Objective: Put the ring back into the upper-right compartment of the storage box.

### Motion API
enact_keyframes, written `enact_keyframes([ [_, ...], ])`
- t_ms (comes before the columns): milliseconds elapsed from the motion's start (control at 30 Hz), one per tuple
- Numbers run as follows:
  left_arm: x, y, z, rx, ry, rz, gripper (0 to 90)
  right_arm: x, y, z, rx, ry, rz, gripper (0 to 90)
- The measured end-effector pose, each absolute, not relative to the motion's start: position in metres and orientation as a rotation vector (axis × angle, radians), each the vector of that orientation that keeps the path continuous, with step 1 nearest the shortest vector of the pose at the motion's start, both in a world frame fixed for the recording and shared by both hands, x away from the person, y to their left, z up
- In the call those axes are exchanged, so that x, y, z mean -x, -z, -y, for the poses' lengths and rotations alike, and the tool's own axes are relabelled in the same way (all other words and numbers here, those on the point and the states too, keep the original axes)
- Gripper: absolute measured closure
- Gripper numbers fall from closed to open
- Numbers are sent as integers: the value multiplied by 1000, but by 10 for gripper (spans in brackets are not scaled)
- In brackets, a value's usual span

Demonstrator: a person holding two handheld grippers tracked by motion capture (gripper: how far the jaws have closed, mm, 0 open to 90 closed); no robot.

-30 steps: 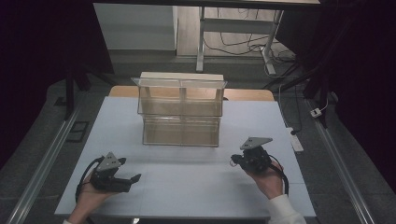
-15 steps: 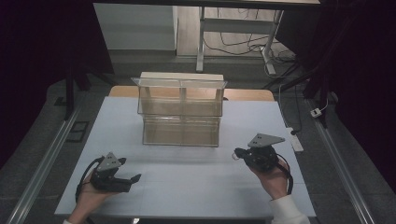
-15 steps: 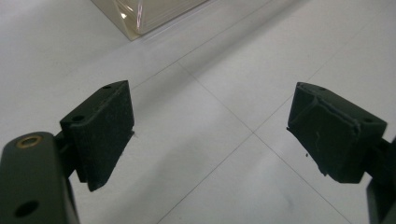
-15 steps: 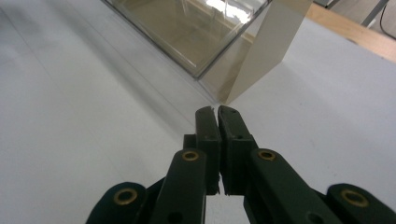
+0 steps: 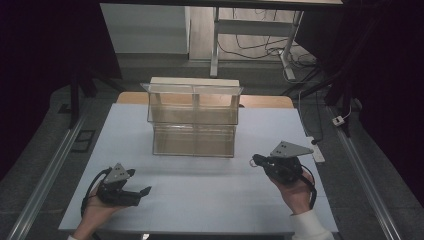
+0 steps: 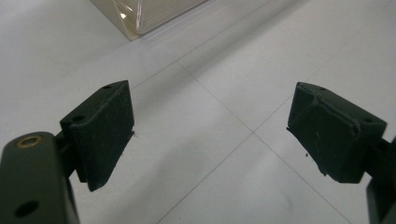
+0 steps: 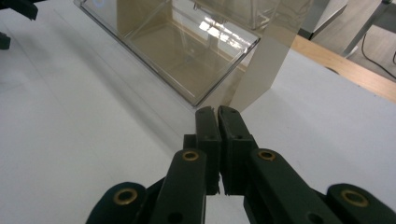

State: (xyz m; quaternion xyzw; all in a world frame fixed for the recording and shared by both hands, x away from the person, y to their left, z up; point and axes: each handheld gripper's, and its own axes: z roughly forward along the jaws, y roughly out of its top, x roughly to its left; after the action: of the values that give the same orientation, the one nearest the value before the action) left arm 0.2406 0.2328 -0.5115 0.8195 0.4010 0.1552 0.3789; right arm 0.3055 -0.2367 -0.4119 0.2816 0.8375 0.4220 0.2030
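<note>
— Clear acrylic bin (image 5: 194, 120): position?
— Centre of the white table (image 5: 210, 190), beyond both grippers.
— Jaw status?
— Left gripper (image 5: 145, 191): jaws wide apart, empty. Right gripper (image 5: 252, 161): jaws pressed together, empty, near the bin's corner.

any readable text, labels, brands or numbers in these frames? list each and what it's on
None: no readable text in any view.
Clear plastic two-tier bin: no label or print visible.
White table top: plain, thin seam lines only.
Black left tool and black right tool: bare pads, brass-coloured rivets, no markings.
Small white box on the floor at the right: too small to tell.
</note>
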Motion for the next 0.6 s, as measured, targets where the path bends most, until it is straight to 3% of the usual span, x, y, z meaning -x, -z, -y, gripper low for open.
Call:
enact_keyframes([
  [600,-241,512,-231,-2095,-397,-1024,145,-298,395,241,-760,-1243,-2244,870],
])
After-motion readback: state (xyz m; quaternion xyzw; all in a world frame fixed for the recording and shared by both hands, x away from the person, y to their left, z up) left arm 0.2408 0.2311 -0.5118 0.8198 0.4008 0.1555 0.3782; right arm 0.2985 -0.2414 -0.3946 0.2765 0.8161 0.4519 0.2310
